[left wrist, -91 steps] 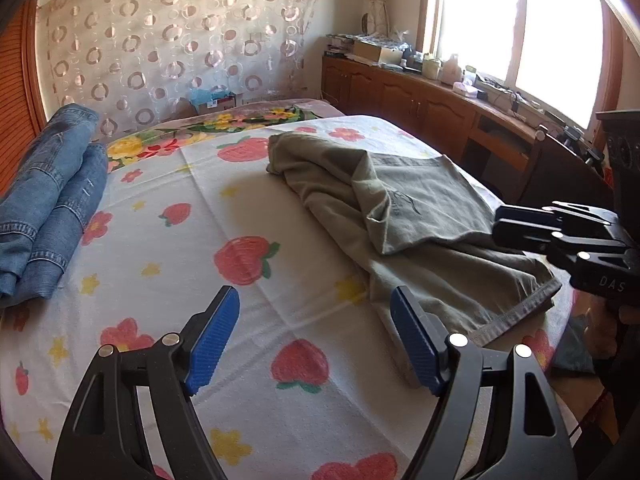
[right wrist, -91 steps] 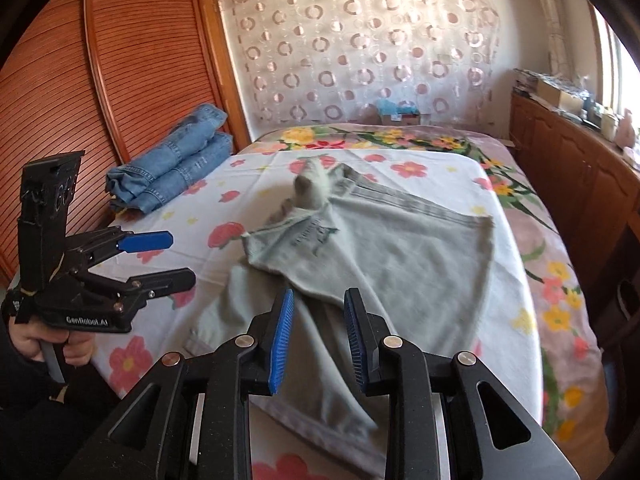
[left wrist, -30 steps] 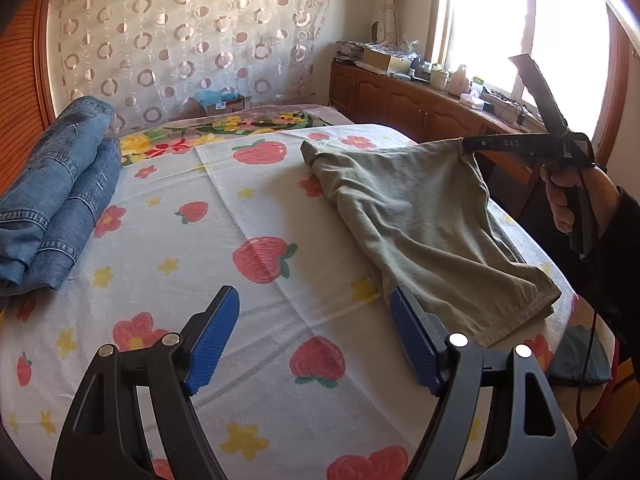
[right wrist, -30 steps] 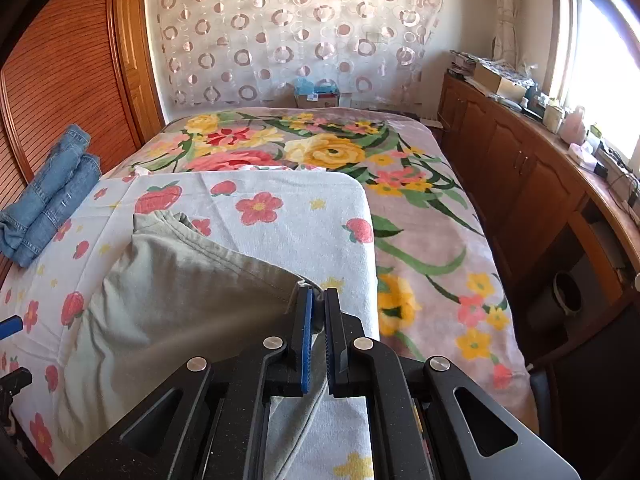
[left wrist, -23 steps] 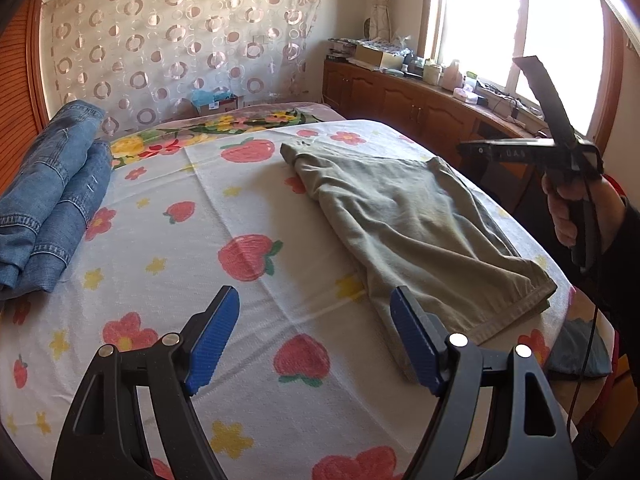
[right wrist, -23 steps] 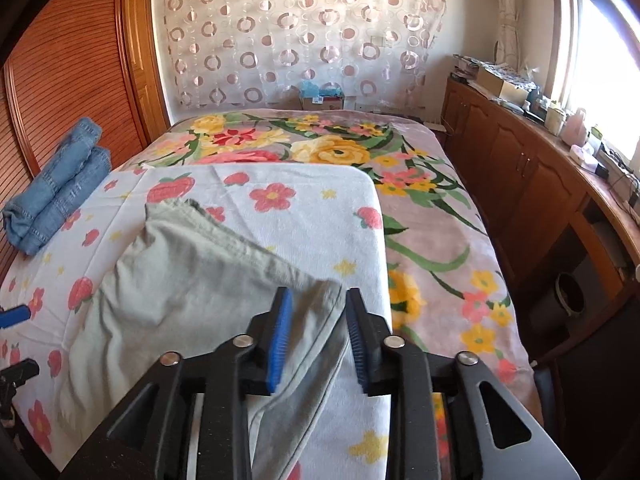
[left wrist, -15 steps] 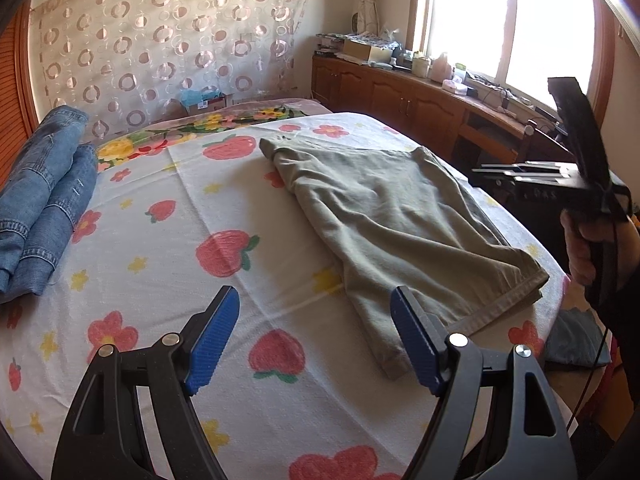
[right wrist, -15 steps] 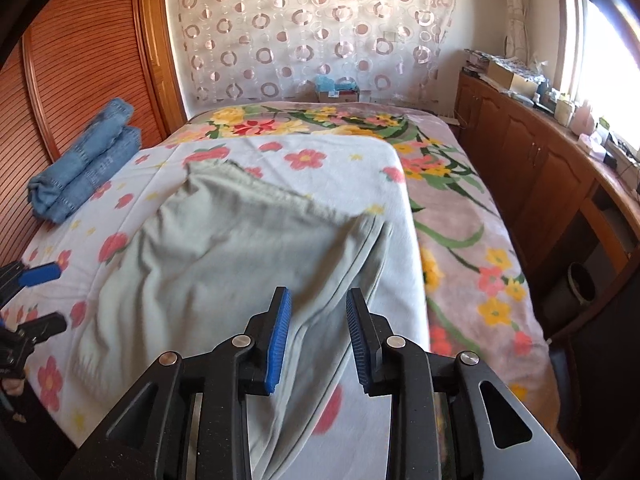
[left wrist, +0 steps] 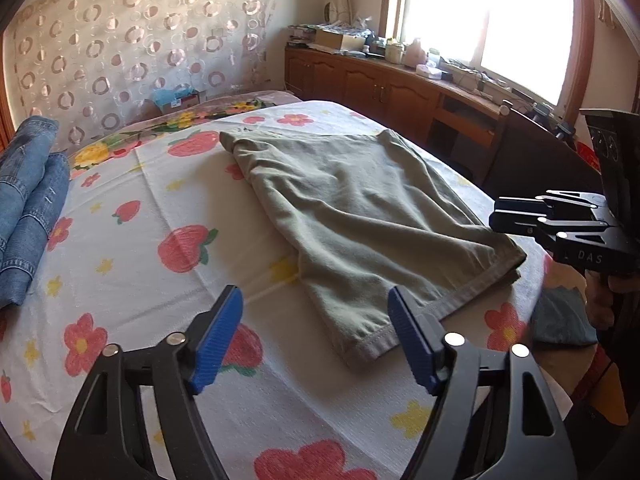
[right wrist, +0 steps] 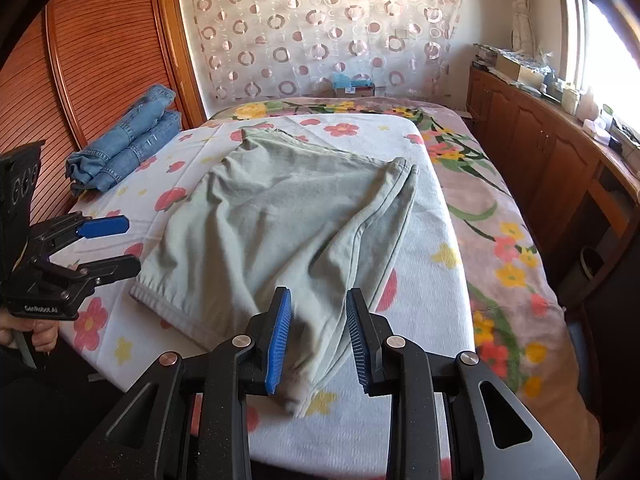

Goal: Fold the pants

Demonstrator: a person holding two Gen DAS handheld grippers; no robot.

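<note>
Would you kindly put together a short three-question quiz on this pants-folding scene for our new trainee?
1. True or false: the right gripper is clamped on the green pants.
2. What lies folded at the bed's wardrobe side? A) towels B) blue jeans C) a pillow
3. Fill in: the left gripper has its jaws ____ and holds nothing.

Key: 1 false, its jaws are apart over the pants' near end. 2 B. 3 open.
</note>
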